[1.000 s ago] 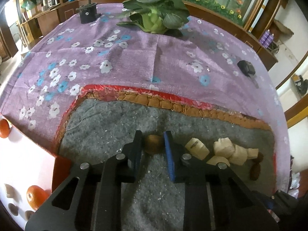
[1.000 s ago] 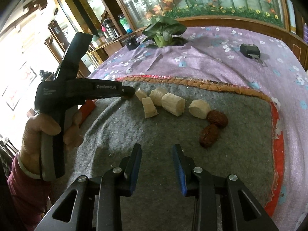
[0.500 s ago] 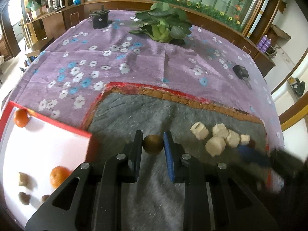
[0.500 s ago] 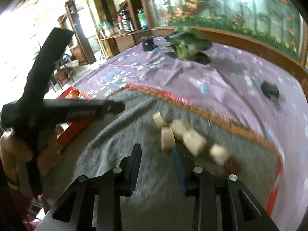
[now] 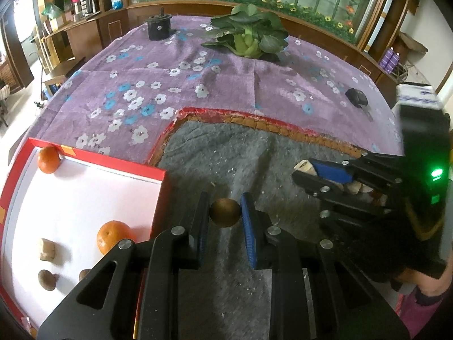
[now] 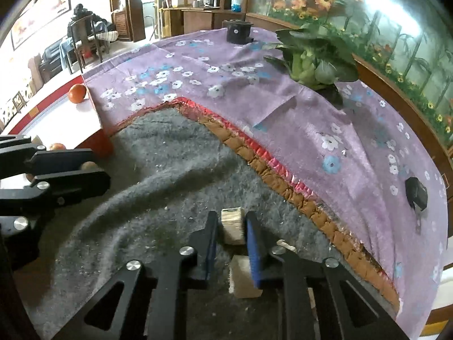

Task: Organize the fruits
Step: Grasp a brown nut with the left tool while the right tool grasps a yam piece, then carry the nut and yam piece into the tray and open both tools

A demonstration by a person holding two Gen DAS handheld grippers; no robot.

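My left gripper (image 5: 225,212) is shut on a round brown fruit (image 5: 224,213) and holds it over the grey felt mat (image 5: 226,153), just right of the red-rimmed white tray (image 5: 85,192). The tray holds two oranges (image 5: 113,236), a pale chunk (image 5: 46,249) and a small brown fruit (image 5: 46,279). My right gripper (image 6: 231,228) is open, its fingers straddling a pale sugarcane chunk (image 6: 232,225) on the mat. Another chunk (image 6: 243,279) lies under it. In the left wrist view the right gripper (image 5: 325,174) covers the chunk pile (image 5: 354,188).
A leafy green vegetable (image 5: 249,35), a black cylinder (image 5: 158,27) and a black car key (image 5: 356,97) lie on the purple floral cloth (image 5: 198,79) beyond the mat. Wooden cabinets and a glass case stand behind the table.
My left gripper has carried the brown fruit back and left, bringing the tray into view. My right gripper has moved forward over the chunks and now straddles one.
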